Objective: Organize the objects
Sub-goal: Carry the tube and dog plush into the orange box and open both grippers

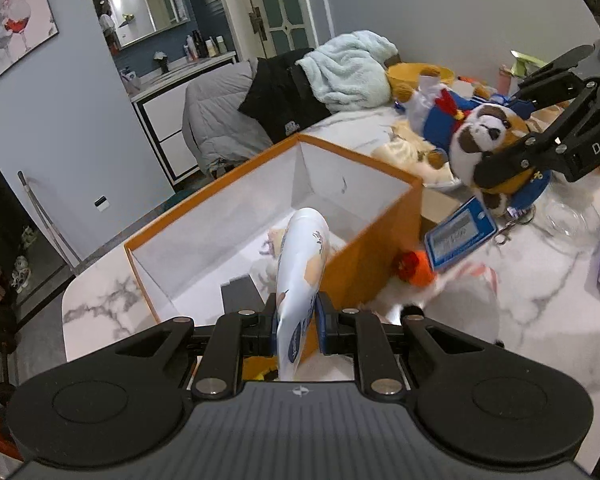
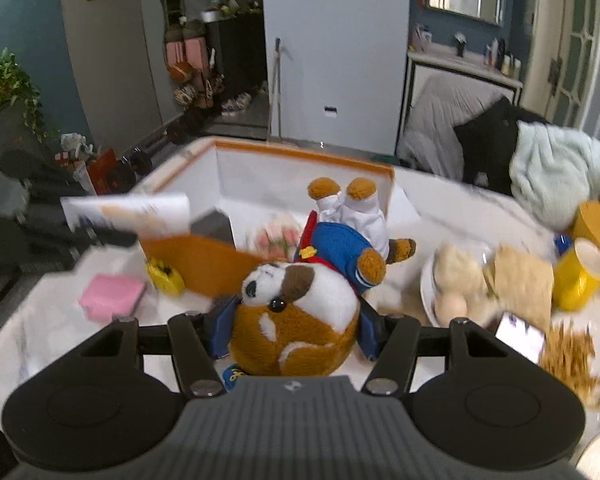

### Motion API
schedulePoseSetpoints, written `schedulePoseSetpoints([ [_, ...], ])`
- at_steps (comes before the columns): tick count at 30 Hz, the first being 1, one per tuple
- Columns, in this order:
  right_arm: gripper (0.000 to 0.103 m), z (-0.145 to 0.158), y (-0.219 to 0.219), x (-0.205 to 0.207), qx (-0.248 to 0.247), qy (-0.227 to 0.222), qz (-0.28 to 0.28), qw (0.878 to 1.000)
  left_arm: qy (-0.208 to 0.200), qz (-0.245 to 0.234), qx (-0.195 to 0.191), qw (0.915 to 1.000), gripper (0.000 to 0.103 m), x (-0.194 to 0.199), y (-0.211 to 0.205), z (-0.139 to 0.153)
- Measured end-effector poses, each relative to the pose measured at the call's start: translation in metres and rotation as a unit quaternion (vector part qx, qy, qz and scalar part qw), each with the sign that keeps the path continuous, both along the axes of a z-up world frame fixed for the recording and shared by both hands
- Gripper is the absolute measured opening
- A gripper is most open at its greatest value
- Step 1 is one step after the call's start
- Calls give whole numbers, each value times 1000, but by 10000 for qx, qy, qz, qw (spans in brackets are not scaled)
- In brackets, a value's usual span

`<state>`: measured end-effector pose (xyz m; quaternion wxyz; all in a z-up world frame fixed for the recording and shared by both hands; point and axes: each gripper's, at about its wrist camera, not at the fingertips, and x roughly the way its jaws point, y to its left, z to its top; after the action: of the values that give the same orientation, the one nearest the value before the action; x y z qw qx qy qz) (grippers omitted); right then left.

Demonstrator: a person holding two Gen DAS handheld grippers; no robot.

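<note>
An open orange box [image 1: 384,216] with white inside stands on the marble table; it also shows in the right wrist view [image 2: 204,258]. My left gripper [image 1: 296,326] is shut on a white tube [image 1: 302,256] that points over the box's near rim. My right gripper [image 2: 290,330] is shut on a brown-and-white plush dog [image 2: 296,312] and holds it in the air to the right of the box. In the left wrist view the plush dog [image 1: 486,136] hangs with a blue tag [image 1: 460,236] below it.
A bear doll in blue clothes [image 2: 340,240] lies beside the box. A pink case [image 2: 112,296], a yellow cup [image 2: 580,276], a phone [image 2: 520,336], a plate of food [image 2: 460,284] and a glass [image 1: 568,220] are on the table. Clothes [image 1: 340,72] are piled at the back.
</note>
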<state>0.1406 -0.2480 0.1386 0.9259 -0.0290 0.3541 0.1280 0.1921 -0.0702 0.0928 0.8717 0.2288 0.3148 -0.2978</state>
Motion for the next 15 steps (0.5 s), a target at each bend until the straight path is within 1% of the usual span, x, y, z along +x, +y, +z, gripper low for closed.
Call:
schedulePoseSetpoints([
  [5,62,14,14,36,18,-58,78,10000,-28,132,-85,9999,21,27,-8,9],
  [9,62,21,21,69,24,-104,18,9999,-91,297,-110,9995,21,49,-10,15],
  [15,62,25,26,106,38,-288,-86,9995,-122,568,-24,9983,21,81,-12,14],
])
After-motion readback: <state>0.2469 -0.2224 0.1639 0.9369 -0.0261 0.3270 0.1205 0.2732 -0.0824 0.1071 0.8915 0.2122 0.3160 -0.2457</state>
